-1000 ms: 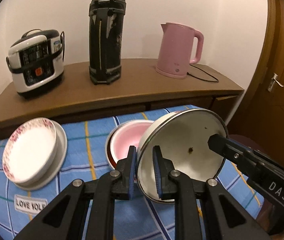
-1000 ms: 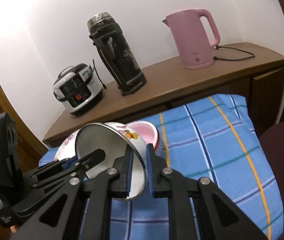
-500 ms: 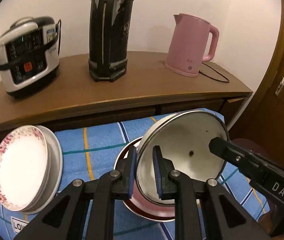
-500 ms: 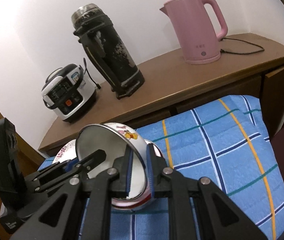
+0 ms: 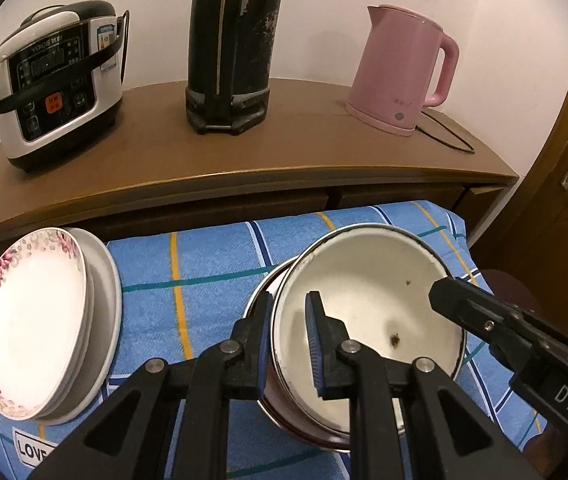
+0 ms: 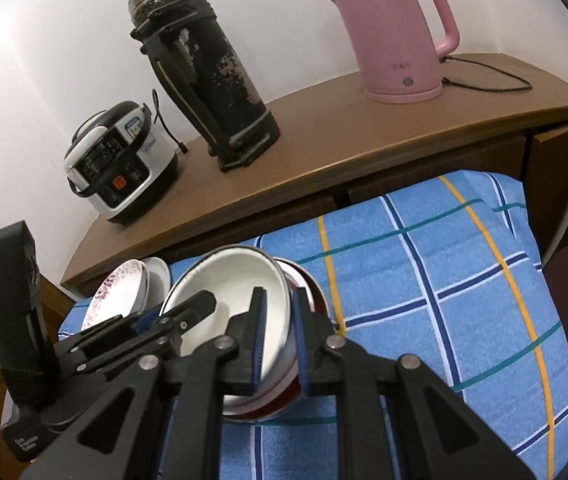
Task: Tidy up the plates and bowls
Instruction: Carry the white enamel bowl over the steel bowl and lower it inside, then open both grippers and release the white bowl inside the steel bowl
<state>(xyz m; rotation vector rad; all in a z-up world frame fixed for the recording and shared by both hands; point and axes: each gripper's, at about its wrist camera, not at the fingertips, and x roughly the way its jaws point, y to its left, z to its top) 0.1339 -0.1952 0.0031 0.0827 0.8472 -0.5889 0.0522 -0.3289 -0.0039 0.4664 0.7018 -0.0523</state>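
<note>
A white enamel bowl (image 5: 367,304) with a metal rim sits nested in a larger dark red bowl (image 5: 284,412) on the blue checked cloth. My left gripper (image 5: 288,344) is shut on the white bowl's near-left rim. My right gripper (image 6: 278,340) is shut on its opposite rim; its finger shows in the left wrist view (image 5: 467,312). The white bowl (image 6: 228,280) and red bowl (image 6: 307,284) also show in the right wrist view. A stack of two plates (image 5: 36,320), the top one with a pink floral rim, lies to the left.
A wooden sideboard (image 5: 244,160) stands behind the cloth-covered table, with a rice cooker (image 5: 52,80), a black thermos (image 5: 232,44) and a pink kettle (image 5: 399,68) with cord. A wooden door (image 5: 563,200) is at the right. The table's right edge drops off beside the bowls.
Both grippers have carried the white bowl forward and lowered it from a steep tilt into the red bowl, covering its pink inside. Both stay shut on the rim.
</note>
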